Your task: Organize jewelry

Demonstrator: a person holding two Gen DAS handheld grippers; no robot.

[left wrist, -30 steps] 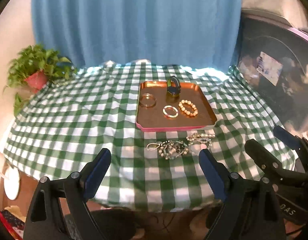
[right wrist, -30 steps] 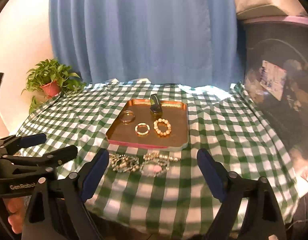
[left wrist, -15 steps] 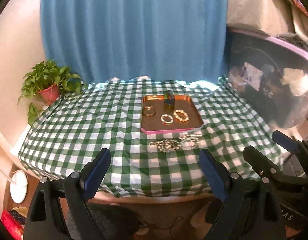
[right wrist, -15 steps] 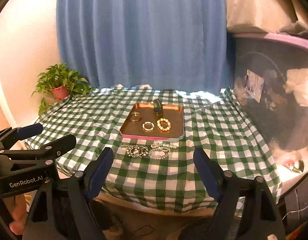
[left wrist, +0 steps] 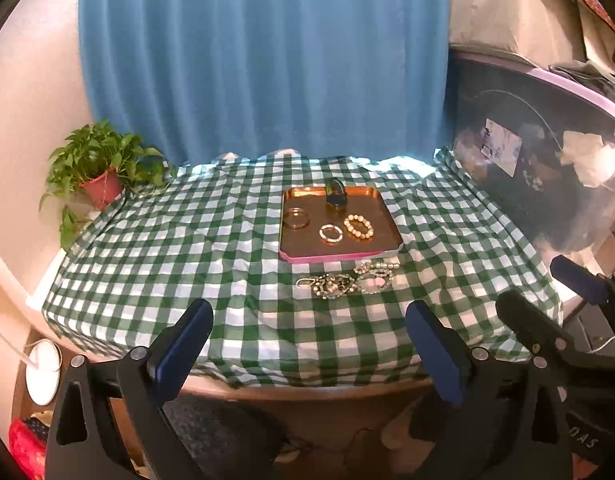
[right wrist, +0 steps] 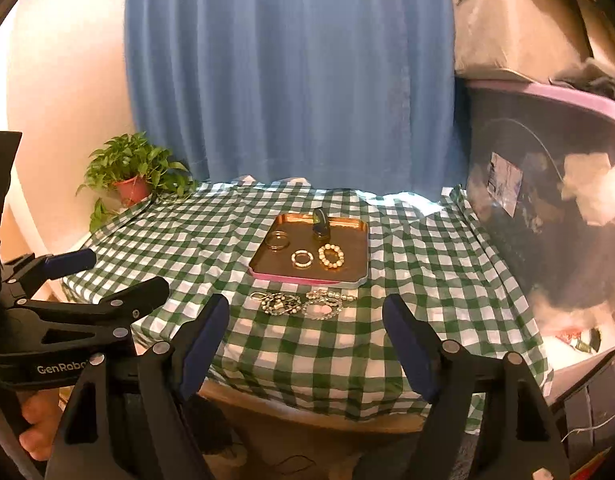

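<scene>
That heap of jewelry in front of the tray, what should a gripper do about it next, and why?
Probably bring the right gripper, empty with jaws closing, down toward the tangled jewelry. It lies on the checked cloth outside the tray, while four pieces already sit inside, and both grippers hang back off the table's near edge.

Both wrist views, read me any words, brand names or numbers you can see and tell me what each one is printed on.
"GenRobo", cut off there by a finger of the right gripper: white print on the body of the left hand-held gripper, right wrist view.
"DAS", partly cut off: faint print low on the body of the right hand-held gripper, left wrist view.
Label on the dark bin: too blurred to read.
Nothing else is legible.
</scene>
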